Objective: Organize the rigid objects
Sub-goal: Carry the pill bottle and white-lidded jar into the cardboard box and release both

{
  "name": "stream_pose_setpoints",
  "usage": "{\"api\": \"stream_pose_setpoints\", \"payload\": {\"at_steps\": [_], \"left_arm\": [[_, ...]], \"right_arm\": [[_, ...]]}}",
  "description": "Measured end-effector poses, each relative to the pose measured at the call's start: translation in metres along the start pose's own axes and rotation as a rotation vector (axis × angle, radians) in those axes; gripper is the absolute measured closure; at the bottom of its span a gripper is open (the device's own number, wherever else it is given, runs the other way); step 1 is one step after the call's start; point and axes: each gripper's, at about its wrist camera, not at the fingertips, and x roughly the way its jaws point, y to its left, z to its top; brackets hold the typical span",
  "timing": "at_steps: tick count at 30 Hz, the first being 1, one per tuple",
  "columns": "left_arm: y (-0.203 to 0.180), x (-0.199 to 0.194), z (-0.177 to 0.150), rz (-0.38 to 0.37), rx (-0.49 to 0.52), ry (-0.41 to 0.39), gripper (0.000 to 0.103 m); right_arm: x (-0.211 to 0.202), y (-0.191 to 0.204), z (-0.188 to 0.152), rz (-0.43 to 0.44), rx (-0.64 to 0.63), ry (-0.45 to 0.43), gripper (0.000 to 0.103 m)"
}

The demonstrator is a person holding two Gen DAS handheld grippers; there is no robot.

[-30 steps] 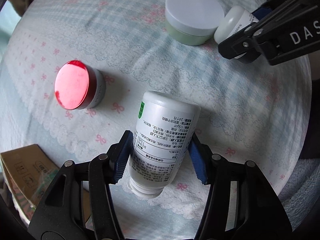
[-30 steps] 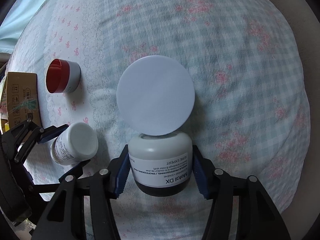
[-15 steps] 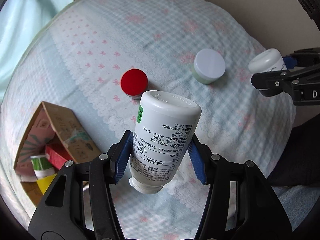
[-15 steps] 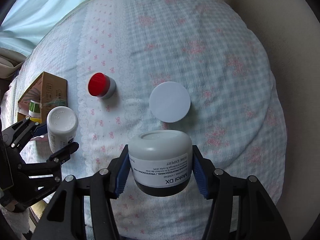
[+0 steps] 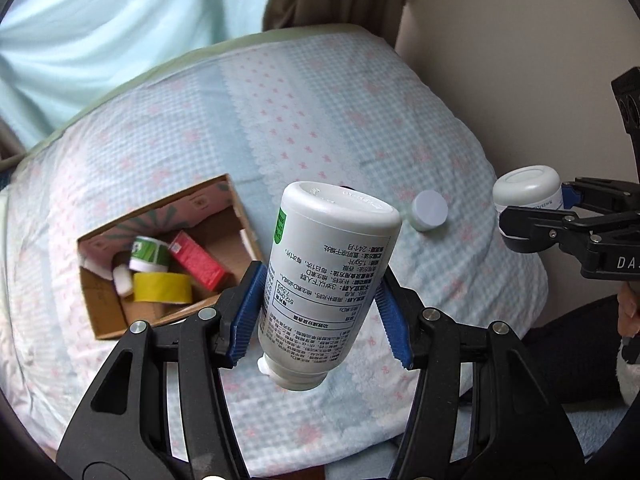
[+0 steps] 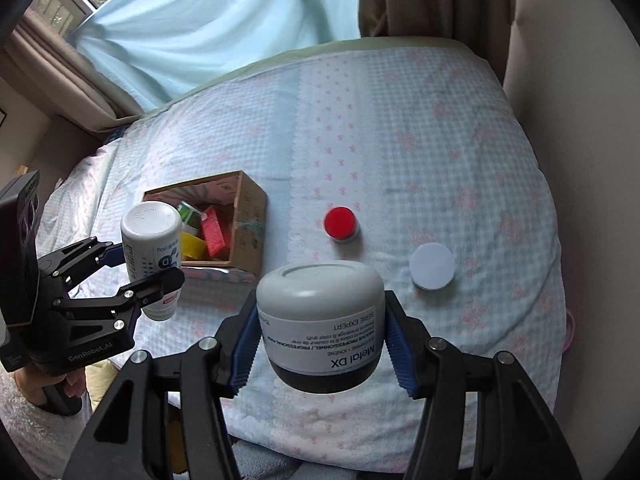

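My left gripper [image 5: 320, 276] is shut on a white pill bottle [image 5: 328, 272], held cap end toward the camera, high above the bed. In the right wrist view the same bottle [image 6: 150, 248] hangs in front of the cardboard box [image 6: 250, 220]. My right gripper [image 6: 320, 304] is shut on a grey-white "Metal DX" jar [image 6: 320, 320], also lifted well above the bed. That jar [image 5: 526, 190] shows at the right edge of the left wrist view. A red-lidded jar [image 6: 340, 224] and a pale-lidded jar [image 6: 432, 266] stand on the bedcover.
The open cardboard box [image 5: 104, 304] on the checked bedcover [image 5: 340, 120] holds a green-and-white tub, a red carton, a yellow item and a small white piece. A pale blue curtain [image 6: 220, 20] hangs behind the bed and a beige wall [image 6: 580, 160] stands at the right.
Both grippers have risen high off the bed with the bottle and the jar still held. The bed objects look smaller, and the cardboard box has come fully into view.
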Motion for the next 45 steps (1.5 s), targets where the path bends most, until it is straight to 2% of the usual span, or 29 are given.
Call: {"api": "stream_pose_setpoints", "payload": {"at_steps": [7, 10, 15, 17, 20, 25, 30, 37, 45], "left_arm": [[0.072, -0.047, -0.014, 0.078, -0.104, -0.039, 0.052], [0.105, -0.057, -0.019, 0.08, -0.133, -0.044, 0.052], [0.157, -0.062, -0.028, 0.06, -0.144, -0.043, 0.052], [0.177, -0.06, -0.033, 0.077, -0.123, -0.037, 0.052], [0.208, -0.047, -0.039, 0.071, -0.115, -0.023, 0.052], [0.252, -0.017, -0.052, 0.053, -0.095, 0.046, 0.052], [0.283, 0.011, -0.056, 0.024, -0.118, 0.093, 0.052], [0.308, 0.057, -0.051, 0.006, -0.171, 0.146, 0.052], [0.337, 0.123, -0.046, 0.026, -0.225, 0.258, 0.052]], "right_arm": [[0.001, 0.065, 0.013, 0.072, -0.083, -0.021, 0.05], [0.007, 0.092, 0.018, 0.082, -0.102, -0.021, 0.05], [0.025, 0.141, 0.029, 0.045, -0.12, -0.023, 0.05], [0.034, 0.157, 0.034, 0.025, -0.105, -0.024, 0.05], [0.052, 0.179, 0.039, 0.006, -0.06, -0.014, 0.05], [0.085, 0.211, 0.045, -0.024, 0.019, 0.011, 0.05], [0.119, 0.233, 0.052, -0.054, 0.026, 0.056, 0.05], [0.169, 0.239, 0.066, -0.083, 0.008, 0.119, 0.05], [0.232, 0.214, 0.088, -0.14, 0.086, 0.175, 0.05]]}}
